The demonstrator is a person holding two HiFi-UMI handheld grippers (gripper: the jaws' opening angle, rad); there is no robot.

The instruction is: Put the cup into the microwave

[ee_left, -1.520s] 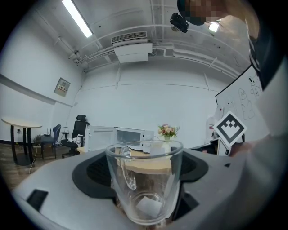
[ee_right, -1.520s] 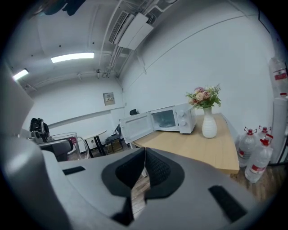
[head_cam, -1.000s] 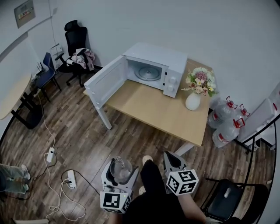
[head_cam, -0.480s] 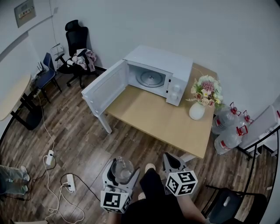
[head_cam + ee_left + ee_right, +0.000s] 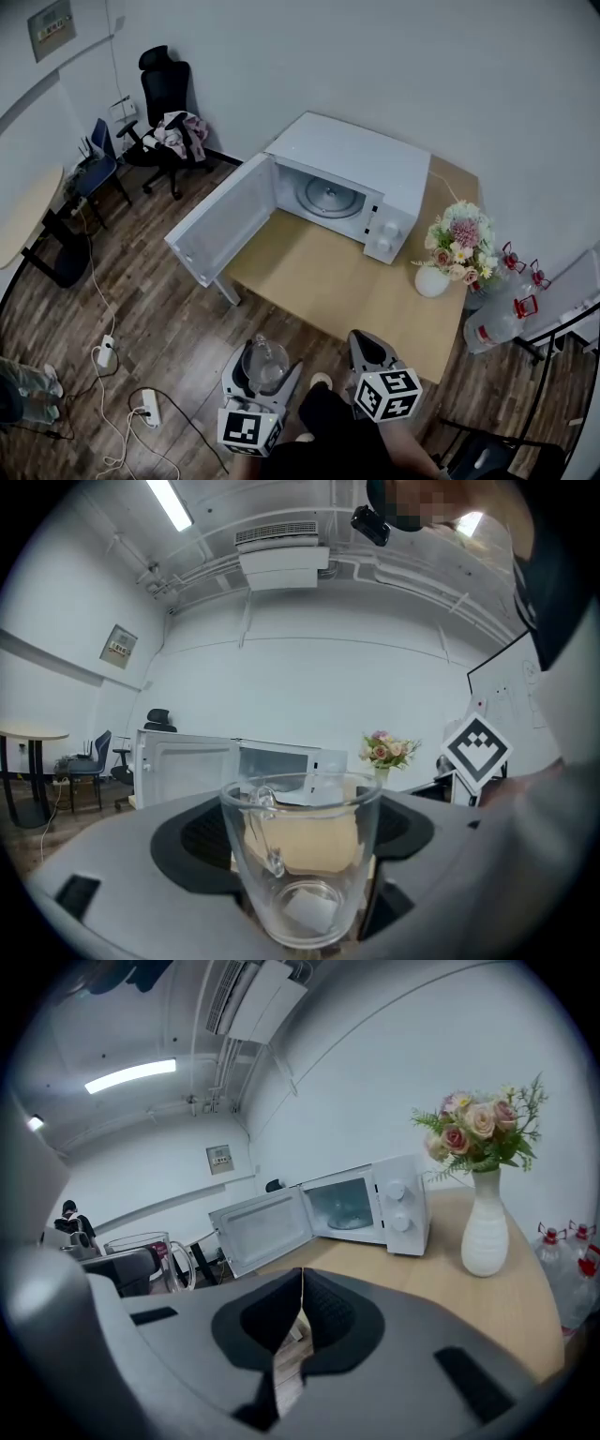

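Overhead, a light wooden bench (image 5: 319,277) stands on a dark plank floor (image 5: 141,300) against a white wall. A white microwave (image 5: 361,164) sits at its 12 o'clock end, its door (image 5: 220,230) swung wide towards 9 o'clock. A white vase of flowers (image 5: 455,253) stands at the microwave's 4 o'clock, and water bottles (image 5: 502,319) sit on the floor beyond it. A black office chair (image 5: 161,94) is at 10 o'clock, and power strips (image 5: 150,403) with cables lie at 8 o'clock.

The left claw (image 5: 264,361) pinches a clear glass cup (image 5: 263,367) upright, off the bench at its 6 o'clock edge. The right claw (image 5: 367,349), at the cup's 3 o'clock, is pressed together on nothing.

Only the left gripper view shows the ceiling air unit (image 5: 281,566) and strip light (image 5: 171,502). The right gripper view alone shows the microwave's two knobs (image 5: 397,1206).
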